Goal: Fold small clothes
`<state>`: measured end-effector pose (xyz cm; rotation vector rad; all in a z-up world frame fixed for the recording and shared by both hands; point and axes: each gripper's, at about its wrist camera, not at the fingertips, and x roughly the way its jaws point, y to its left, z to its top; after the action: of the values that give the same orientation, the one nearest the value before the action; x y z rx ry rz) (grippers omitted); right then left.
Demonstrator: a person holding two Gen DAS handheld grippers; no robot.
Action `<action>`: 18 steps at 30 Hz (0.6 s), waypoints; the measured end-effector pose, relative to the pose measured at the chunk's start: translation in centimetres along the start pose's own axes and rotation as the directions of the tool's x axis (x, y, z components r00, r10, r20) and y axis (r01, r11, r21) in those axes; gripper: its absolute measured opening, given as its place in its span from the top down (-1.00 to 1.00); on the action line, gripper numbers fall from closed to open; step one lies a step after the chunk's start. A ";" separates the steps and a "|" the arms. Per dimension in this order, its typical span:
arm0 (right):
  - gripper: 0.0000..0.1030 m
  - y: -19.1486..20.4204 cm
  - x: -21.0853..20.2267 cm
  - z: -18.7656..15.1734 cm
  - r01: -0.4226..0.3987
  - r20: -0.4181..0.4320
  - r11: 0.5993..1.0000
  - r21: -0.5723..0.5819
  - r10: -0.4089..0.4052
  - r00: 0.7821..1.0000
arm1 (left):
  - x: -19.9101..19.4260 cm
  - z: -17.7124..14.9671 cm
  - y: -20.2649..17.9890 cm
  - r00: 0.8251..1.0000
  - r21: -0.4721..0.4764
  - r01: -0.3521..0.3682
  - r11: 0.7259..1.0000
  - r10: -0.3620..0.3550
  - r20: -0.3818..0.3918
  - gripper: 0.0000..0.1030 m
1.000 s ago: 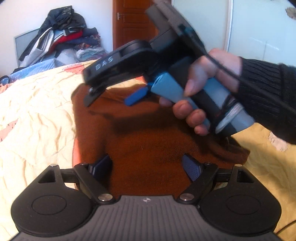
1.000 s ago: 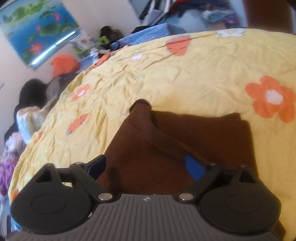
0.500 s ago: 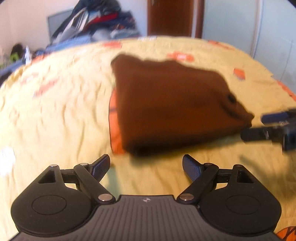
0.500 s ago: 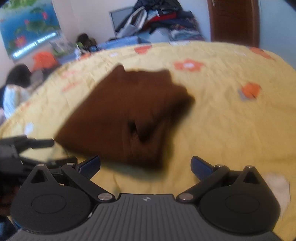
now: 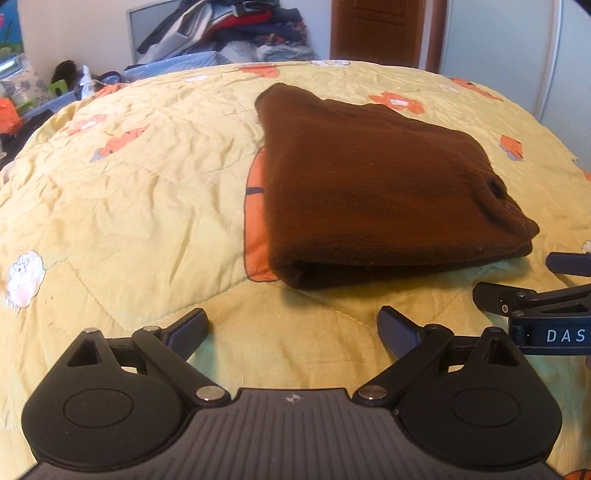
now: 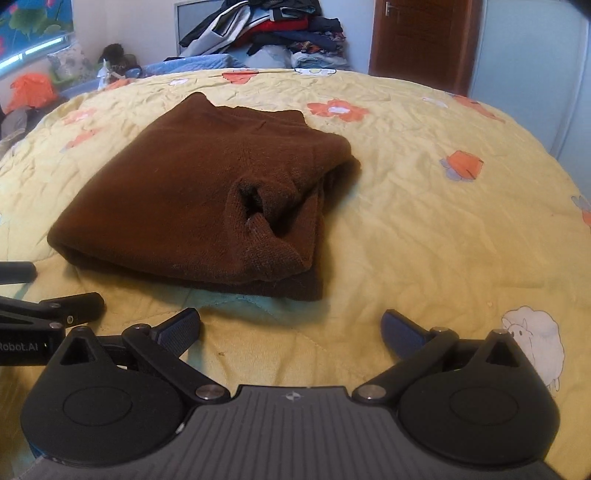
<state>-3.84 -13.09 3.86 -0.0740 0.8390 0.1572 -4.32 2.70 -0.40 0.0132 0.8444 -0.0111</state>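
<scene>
Brown sweater (image 5: pixel 373 184) lies folded on the bed's yellow flowered quilt (image 5: pixel 122 206), at 12 o'clock from both cameras, clear of both tools. Left gripper (image 5: pixel 291 328): jaws have just been opening, now spread wide, nothing between them but quilt; the sweater's near fold sits just beyond the tips, not touching. Right gripper (image 6: pixel 290 328): jaws also just opened, fully wide and empty, the sweater's near edge just ahead of the left finger. In the left view the right gripper pokes in at 3 o'clock, cut off by the frame edge, only one finger tip and the "DAS" arm showing. In the right view the left gripper enters at 9 o'clock, likewise cut off, with part of a label reading "Robot.AI". No hands visible in either view. The sweater's underside layers are hidden; how many folds it has I can't tell. A dark opening (image 6: pixel 251 195), cuff or collar, shows at the sweater's right end in the right view; which one is unclear. An orange quilt patch (image 5: pixel 255 221) is half covered by the sweater's left edge. Clothes pile (image 6: pixel 266 29) at 12 o'clock beyond the bed, items jumbled and indistinct. Wooden door (image 6: pixel 417 40) at 1 o'clock, cut off at the top.
</scene>
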 end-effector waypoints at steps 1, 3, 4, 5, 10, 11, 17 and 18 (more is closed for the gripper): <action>-1.00 -0.1 0.0 -0.1 0.001 0.005 1.000 0.005 -0.001 1.000 | 0.0 -0.1 0.0 1.000 -0.006 -0.005 1.000 0.005 0.003 -0.99; -1.00 -0.1 0.0 -0.2 0.004 0.029 1.000 0.012 -0.005 1.000 | 0.1 -0.3 0.0 1.000 -0.021 -0.009 1.000 0.010 0.020 -1.00; -1.00 -0.1 0.0 -0.4 0.008 0.047 1.000 0.017 -0.009 0.999 | 0.1 -0.4 0.0 0.999 -0.023 -0.013 1.000 0.014 0.033 -1.00; -1.00 -0.1 0.0 -0.6 0.012 0.065 1.000 0.018 -0.013 0.998 | 0.0 -0.6 0.0 0.999 -0.028 -0.017 0.999 0.019 0.049 -1.00; -1.00 0.1 -0.3 -1.6 0.023 0.124 0.999 0.031 -0.026 0.992 | 0.3 -1.3 -0.1 0.991 -0.029 -0.020 0.999 0.024 0.135 -1.00; -1.00 0.0 -0.3 -1.6 0.019 0.125 0.999 0.034 -0.023 0.992 | 0.4 -1.2 0.0 0.990 -0.030 -0.017 0.999 0.021 0.137 -1.00; -1.00 0.2 -0.4 -1.8 0.028 0.132 0.999 0.034 -0.032 0.991 | 0.5 -1.1 -0.1 0.989 -0.031 -0.017 0.999 0.021 0.145 -1.00; -1.00 0.2 -0.4 -1.8 0.029 0.132 0.999 0.035 -0.034 0.991 | 0.5 -1.2 -0.1 0.989 -0.031 -0.017 0.999 0.021 0.145 -1.00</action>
<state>-5.47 -13.17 2.95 -0.0450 0.7069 0.1171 -4.84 2.64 -1.56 -0.0072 0.6982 0.0185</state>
